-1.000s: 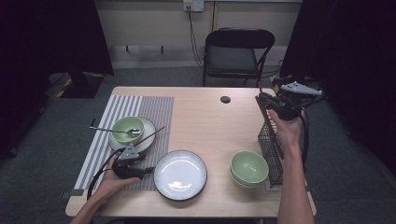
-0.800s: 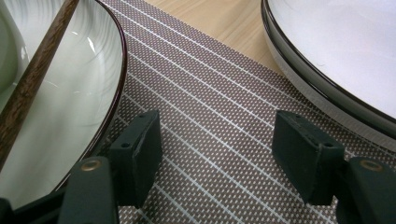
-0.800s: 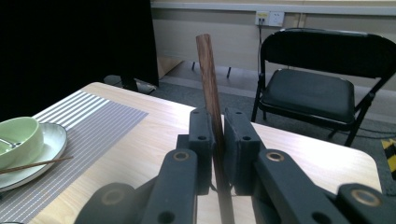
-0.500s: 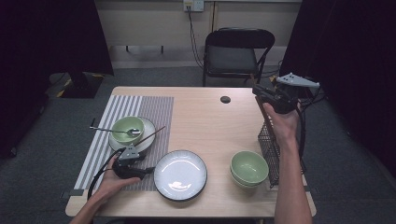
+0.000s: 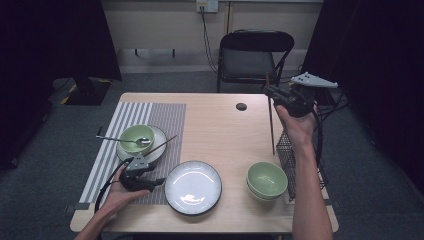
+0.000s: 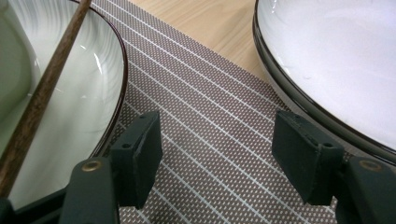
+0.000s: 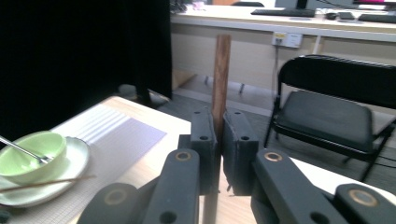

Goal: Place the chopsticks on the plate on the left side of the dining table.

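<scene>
Table [image 5: 215, 125]: carrying a striped mat [image 5: 150, 120] at its left and a wire rack [image 5: 290, 160] at its right edge. White plate [image 5: 193, 186]: lying at front centre, partly on the mat. Green bowls [image 5: 267, 180]: sitting stacked just beside the rack. Green bowl [image 5: 136, 138]: standing on a second plate [image 5: 159, 145], holding a spoon [image 5: 117, 139]; one chopstick [image 5: 161, 146] is leaning on that plate. Left gripper [image 6: 219, 154]: resting on the mat between the two plates, jaws spread, gripping nothing. Right gripper [image 7: 219, 140]: hovering above the rack, jaws pinching a second chopstick [image 5: 271, 122], which is hanging upright over the table.
</scene>
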